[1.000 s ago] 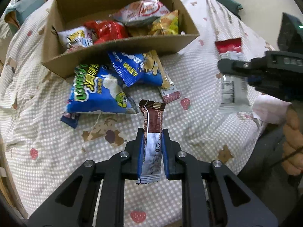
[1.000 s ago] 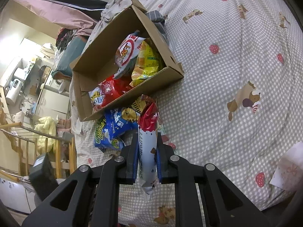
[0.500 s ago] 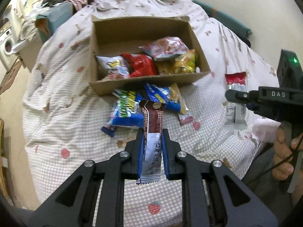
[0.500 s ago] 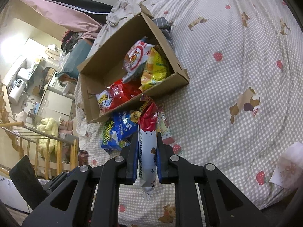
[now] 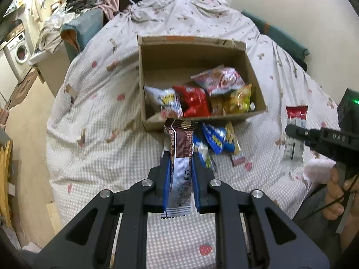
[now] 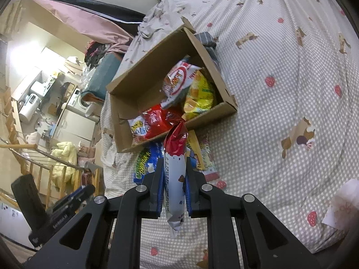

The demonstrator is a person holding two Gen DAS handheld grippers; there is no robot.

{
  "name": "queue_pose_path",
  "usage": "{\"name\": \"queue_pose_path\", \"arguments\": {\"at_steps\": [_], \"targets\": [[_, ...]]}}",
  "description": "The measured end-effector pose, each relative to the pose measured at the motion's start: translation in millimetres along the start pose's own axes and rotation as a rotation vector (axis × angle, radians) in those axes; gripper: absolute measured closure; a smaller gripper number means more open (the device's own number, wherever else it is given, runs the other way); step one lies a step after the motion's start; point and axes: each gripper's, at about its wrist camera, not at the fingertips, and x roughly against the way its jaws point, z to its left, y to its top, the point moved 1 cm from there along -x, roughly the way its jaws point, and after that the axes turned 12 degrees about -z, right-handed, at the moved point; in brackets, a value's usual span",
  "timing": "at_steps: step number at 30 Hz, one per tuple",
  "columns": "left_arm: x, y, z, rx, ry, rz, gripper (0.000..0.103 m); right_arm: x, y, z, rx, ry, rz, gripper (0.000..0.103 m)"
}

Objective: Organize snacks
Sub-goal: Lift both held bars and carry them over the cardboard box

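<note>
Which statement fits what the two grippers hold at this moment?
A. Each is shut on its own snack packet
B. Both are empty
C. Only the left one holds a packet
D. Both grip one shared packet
A: the left gripper clamps a brown-and-white wrapper, while the right gripper clamps a red-and-white packet, both above the bed.

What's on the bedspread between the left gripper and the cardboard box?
Left wrist view: loose blue snack bags and a slim stick packet lie before the open brown cardboard box, beyond the left gripper.
</note>
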Motion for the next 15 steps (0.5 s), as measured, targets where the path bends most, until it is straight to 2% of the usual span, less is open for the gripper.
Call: {"name": "queue_pose_path", "arguments": {"at_steps": [8,15], "targets": [[-12.4,25.2,10.1,0.011,0.013,-0.033,0.089,-9.4,16.0,15.4,0.072,0.019,-0.016,0.087],[-32.1,49.0,15.1,0.010,0.006,-0.059,0.089,-25.2,38.2,36.7,0.117,0.118,-0.036,0.087]]}}
